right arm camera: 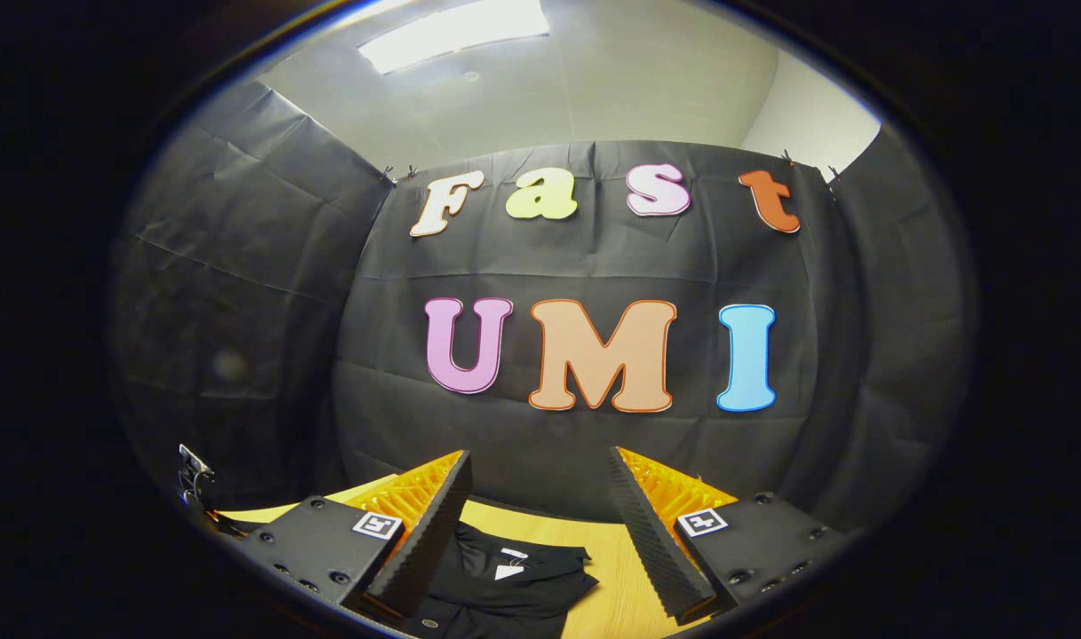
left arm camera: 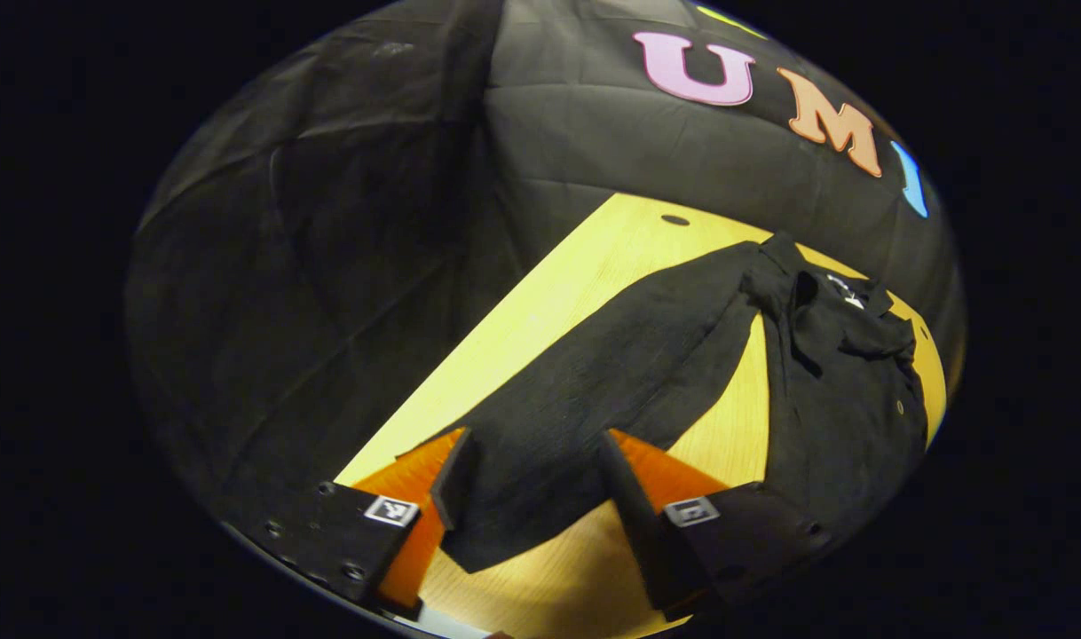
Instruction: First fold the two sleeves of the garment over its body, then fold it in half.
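Left tool [left arm camera: 532, 479]: fingers spread wide, straddling the sleeve end, nothing pinched.
Right tool [right arm camera: 536, 524]: fingers apart, held above the collar, gripping nothing.
Sleeve [left arm camera: 594, 390]: lies flat, stretched out from the body toward the left tool.
Garment [left arm camera: 833, 390]: black shirt spread on the yellow counter [left arm camera: 594, 257]; collar [right arm camera: 514, 564] below the right tool.
Handling (judged): light, limp cloth, likely to sag; pinch the cuff edge.

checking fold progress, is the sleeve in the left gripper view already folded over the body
No, the sleeve lies stretched out flat on the table, away from the body, between the open left gripper fingers.
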`<action>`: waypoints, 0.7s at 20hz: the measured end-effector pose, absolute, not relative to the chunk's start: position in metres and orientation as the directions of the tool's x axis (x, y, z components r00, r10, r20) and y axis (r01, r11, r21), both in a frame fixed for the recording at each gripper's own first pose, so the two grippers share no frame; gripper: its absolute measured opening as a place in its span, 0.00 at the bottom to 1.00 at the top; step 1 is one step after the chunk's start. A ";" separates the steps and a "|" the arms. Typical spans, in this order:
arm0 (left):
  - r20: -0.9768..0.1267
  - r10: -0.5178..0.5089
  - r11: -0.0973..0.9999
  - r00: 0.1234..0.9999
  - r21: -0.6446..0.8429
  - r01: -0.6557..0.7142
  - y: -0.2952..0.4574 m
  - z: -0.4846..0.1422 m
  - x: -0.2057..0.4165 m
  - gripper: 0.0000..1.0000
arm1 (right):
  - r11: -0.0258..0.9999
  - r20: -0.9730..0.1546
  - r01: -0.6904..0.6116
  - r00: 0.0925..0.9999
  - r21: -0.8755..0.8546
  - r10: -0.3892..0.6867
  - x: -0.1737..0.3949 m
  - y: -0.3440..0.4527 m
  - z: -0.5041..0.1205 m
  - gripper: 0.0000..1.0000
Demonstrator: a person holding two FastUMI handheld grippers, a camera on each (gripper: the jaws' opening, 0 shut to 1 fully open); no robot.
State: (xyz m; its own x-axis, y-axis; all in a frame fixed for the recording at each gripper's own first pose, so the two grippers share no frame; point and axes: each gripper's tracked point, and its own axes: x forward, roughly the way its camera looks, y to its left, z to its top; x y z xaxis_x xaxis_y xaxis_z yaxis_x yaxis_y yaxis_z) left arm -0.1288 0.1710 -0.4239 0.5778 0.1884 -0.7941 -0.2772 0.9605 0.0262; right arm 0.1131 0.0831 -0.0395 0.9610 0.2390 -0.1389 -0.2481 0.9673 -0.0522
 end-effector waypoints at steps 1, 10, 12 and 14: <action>-0.788 0.180 0.964 0.589 0.023 -0.264 0.168 -0.421 -0.126 0.58 | 0.968 -0.141 -0.246 0.961 -0.047 0.237 0.113 0.082 -0.041 0.97; -0.779 0.130 0.974 0.614 -0.016 -0.226 0.138 -0.387 -0.092 0.00 | 0.972 -0.170 -0.235 0.958 -0.003 0.232 0.102 0.073 -0.055 0.96; -0.737 0.108 0.978 0.667 -0.042 -0.205 0.128 -0.362 -0.069 0.00 | 0.971 -0.186 -0.239 0.954 0.002 0.236 0.099 0.073 -0.062 0.96; -0.692 0.084 0.984 0.717 -0.055 -0.168 0.117 -0.335 -0.043 0.00 | 0.969 -0.209 -0.248 0.948 -0.003 0.242 0.095 0.073 -0.070 0.96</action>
State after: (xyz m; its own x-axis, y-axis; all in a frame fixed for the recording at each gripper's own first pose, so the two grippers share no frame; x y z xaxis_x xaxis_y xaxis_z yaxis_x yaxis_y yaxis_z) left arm -0.0430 0.1170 -0.3353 0.7166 0.0837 -0.6924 -0.1681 0.9842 -0.0550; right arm 0.0954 0.0729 -0.0698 0.9476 0.2418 -0.2088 -0.2478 0.9688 -0.0030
